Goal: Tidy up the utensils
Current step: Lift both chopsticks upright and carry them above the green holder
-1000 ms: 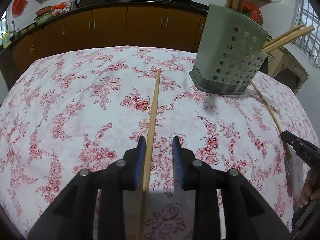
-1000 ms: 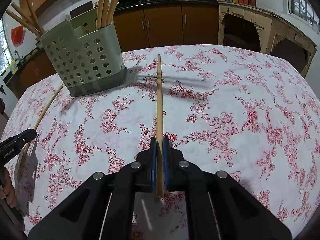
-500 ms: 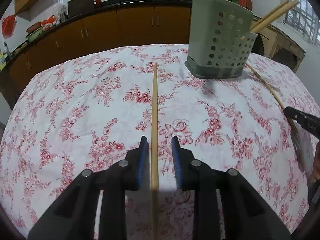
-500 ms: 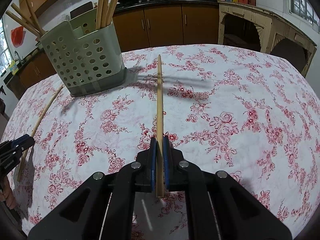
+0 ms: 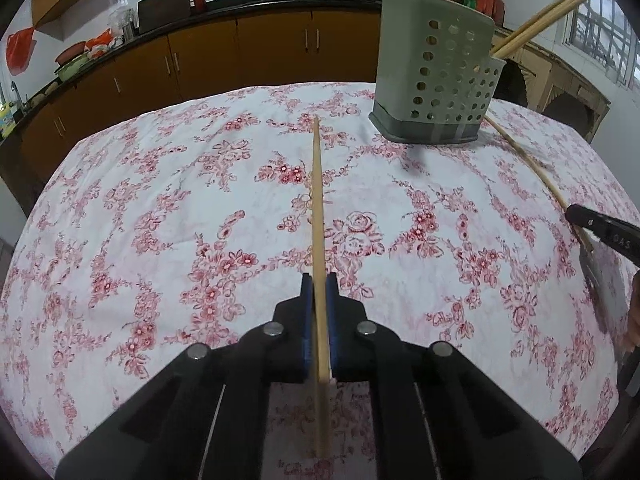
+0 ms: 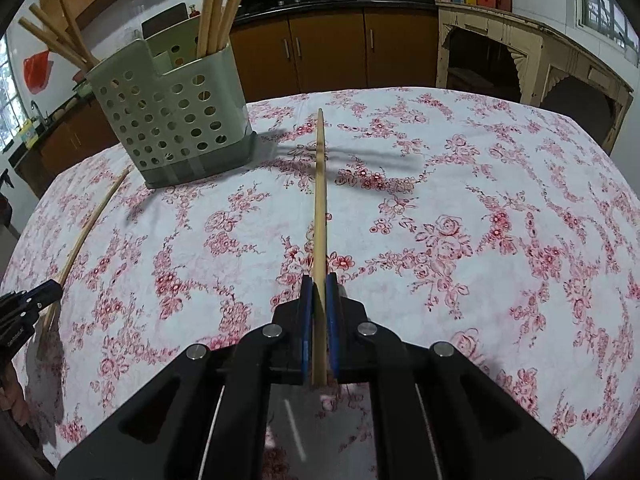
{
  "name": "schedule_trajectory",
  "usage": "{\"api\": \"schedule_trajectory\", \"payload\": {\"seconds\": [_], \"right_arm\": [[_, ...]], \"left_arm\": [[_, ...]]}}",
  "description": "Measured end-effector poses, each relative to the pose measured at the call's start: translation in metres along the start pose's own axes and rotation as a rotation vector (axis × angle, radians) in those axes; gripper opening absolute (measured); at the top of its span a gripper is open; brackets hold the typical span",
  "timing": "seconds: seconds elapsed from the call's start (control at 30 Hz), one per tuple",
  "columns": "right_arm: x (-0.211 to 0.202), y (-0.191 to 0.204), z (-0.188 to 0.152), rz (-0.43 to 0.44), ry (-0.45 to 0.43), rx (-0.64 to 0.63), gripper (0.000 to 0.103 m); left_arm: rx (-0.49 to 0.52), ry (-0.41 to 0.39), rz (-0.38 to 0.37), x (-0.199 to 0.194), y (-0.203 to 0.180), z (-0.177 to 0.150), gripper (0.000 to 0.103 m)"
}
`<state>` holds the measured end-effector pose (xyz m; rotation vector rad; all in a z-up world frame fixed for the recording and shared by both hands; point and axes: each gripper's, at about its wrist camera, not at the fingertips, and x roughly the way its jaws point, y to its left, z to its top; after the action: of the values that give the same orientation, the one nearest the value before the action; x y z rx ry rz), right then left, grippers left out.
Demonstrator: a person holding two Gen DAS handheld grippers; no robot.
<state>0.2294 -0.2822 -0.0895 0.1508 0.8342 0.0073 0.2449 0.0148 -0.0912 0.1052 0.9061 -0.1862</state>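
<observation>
My left gripper (image 5: 319, 284) is shut on a long wooden chopstick (image 5: 318, 200) that points forward over the floral tablecloth. My right gripper (image 6: 319, 284) is shut on a second wooden chopstick (image 6: 320, 184). A pale green perforated utensil holder (image 5: 436, 80) stands at the back right in the left wrist view and at the back left in the right wrist view (image 6: 172, 120), with several wooden sticks standing in it. In each view the other gripper's tip shows at the frame edge, on its chopstick.
The table carries a white cloth with red flowers (image 5: 160, 220). Brown kitchen cabinets (image 5: 200, 60) with pots on the counter run along the far wall. A cream wooden side table (image 6: 520, 52) stands at the back right.
My left gripper has closed on its chopstick; a second ago its jaws stood open around it. The right gripper has stayed shut on its chopstick and barely moved.
</observation>
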Motion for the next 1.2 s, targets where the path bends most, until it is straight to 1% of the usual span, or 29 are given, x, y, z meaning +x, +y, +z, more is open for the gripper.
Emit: {"api": "schedule_trajectory", "payload": {"seconds": [0.13,0.3,0.4,0.63,0.83,0.93,1.2], "right_arm": [[-0.027,0.002,0.004,-0.013,-0.084,-0.04,0.007],[-0.062,0.0,0.018,-0.022,-0.193,-0.069,0.007],[-0.082,0.0,0.029,-0.021,-0.259,-0.074,0.007],[-0.109,-0.001,0.043,0.003,-0.357,-0.063,0.007],[-0.127,-0.001,0.053,0.056,-0.423,-0.036,0.007],[-0.132,-0.001,0.057,0.08,-0.438,-0.024,0.007],[-0.141,0.007,0.066,0.095,-0.46,-0.034,0.007]], "left_arm": [[0.029,-0.038,0.002,-0.016,-0.003,0.003,0.008],[0.048,-0.129,-0.007,-0.05,-0.004,0.018,0.008],[0.041,-0.197,-0.018,-0.074,-0.002,0.03,0.008],[0.004,-0.314,-0.055,-0.113,0.0,0.055,0.008],[-0.027,-0.36,-0.069,-0.128,-0.002,0.067,0.008],[-0.033,-0.362,-0.069,-0.13,-0.002,0.07,0.008],[-0.037,-0.367,-0.074,-0.131,-0.008,0.075,0.008]]}}
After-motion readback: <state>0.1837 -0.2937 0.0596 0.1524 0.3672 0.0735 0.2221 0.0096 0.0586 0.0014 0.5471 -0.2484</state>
